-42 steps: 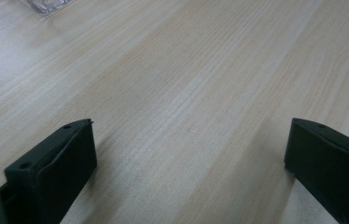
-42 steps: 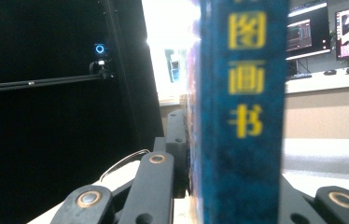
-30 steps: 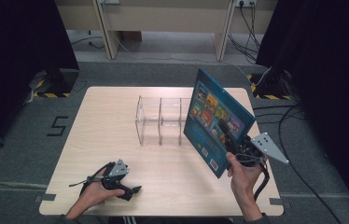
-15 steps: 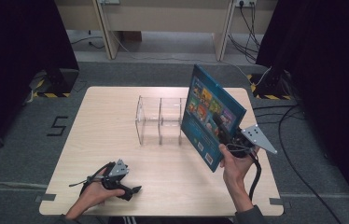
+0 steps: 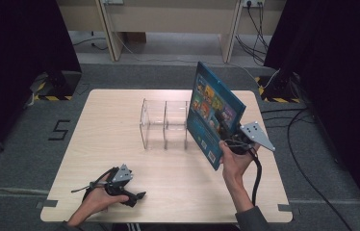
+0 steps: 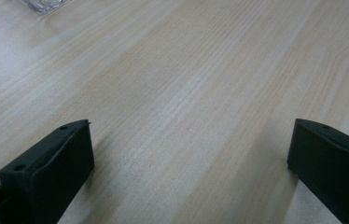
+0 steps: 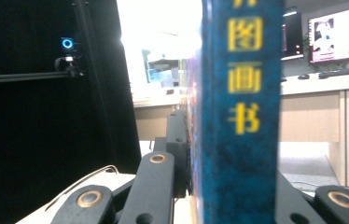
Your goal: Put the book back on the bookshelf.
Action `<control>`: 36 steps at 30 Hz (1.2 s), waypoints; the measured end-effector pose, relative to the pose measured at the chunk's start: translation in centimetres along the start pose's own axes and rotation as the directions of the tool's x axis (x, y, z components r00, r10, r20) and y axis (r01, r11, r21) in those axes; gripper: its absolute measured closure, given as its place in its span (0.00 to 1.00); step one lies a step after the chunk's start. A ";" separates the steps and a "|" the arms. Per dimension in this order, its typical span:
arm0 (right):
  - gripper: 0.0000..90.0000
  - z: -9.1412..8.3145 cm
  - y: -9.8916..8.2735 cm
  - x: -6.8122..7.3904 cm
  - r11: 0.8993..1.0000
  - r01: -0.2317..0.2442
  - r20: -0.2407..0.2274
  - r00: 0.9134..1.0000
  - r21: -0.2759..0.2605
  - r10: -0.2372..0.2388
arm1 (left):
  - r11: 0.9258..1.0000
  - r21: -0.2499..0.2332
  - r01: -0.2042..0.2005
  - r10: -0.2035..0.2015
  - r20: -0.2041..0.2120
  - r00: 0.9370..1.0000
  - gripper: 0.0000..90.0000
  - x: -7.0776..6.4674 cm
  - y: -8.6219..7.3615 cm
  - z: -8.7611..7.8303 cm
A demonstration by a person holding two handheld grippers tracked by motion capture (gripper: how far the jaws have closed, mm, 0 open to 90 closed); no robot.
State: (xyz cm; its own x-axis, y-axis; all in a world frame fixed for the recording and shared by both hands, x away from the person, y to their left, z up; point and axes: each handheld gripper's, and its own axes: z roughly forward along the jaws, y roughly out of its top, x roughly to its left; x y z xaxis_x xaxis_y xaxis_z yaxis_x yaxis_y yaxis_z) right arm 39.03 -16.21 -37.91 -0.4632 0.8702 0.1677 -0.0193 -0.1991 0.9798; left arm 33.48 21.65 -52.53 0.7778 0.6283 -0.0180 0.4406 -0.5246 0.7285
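Book en route to rack
Right gripper (image 5: pixel 230 139) clamps book (image 5: pixel 212 111) upright; left gripper (image 5: pixel 135 196) wide, idle (on table (image 5: pixel 120 144)). Next: line spine w/ rack (image 5: pixel 164 124) slot.

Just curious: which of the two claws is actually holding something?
The right claw, clamped on the upright blue book. The left claw sits open over bare table.

left gripper (image 5: pixel 137 196): jaws wide apart, low (hand around it) | right gripper (image 5: pixel 227 129): raised, jaws clamped

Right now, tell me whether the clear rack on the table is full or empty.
Empty. The clear rack stands upright with bare compartments; the blue book is held beside it in the right gripper.
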 end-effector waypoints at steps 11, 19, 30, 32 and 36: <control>0.91 1.1 -0.7 -0.1 1.000 0.017 0.047 0.999 0.003 -0.017 | 1.000 0.000 0.000 0.000 0.000 1.000 0.00 0.0 0.0 0.0; 0.91 2.1 -1.4 -0.2 1.000 0.009 0.067 0.998 0.008 -0.009 | 1.000 0.000 0.000 0.000 0.000 1.000 0.00 0.0 0.0 0.0; 0.91 3.0 -2.5 0.2 1.000 0.015 0.080 0.997 0.007 -0.015 | 1.000 -0.001 -0.001 0.001 0.002 1.000 0.00 0.0 0.0 0.0; 0.91 3.1 -2.8 0.2 1.000 0.012 0.084 0.996 0.005 -0.012 | 1.000 -0.002 0.000 0.000 0.003 1.000 0.00 0.0 -0.1 0.0; 0.91 3.2 -3.3 0.0 1.000 0.010 0.094 0.996 -0.002 -0.010 | 1.000 -0.002 0.000 0.000 0.003 1.000 0.00 0.0 0.0 0.0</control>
State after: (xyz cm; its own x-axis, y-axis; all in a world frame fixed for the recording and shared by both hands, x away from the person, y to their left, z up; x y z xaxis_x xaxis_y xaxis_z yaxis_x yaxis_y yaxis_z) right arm 41.96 -14.10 -40.82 -0.3774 0.9107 0.1677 -0.0256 -0.1913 0.9812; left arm 33.42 21.68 -52.54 0.7793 0.6264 -0.0196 0.4393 -0.5237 0.7299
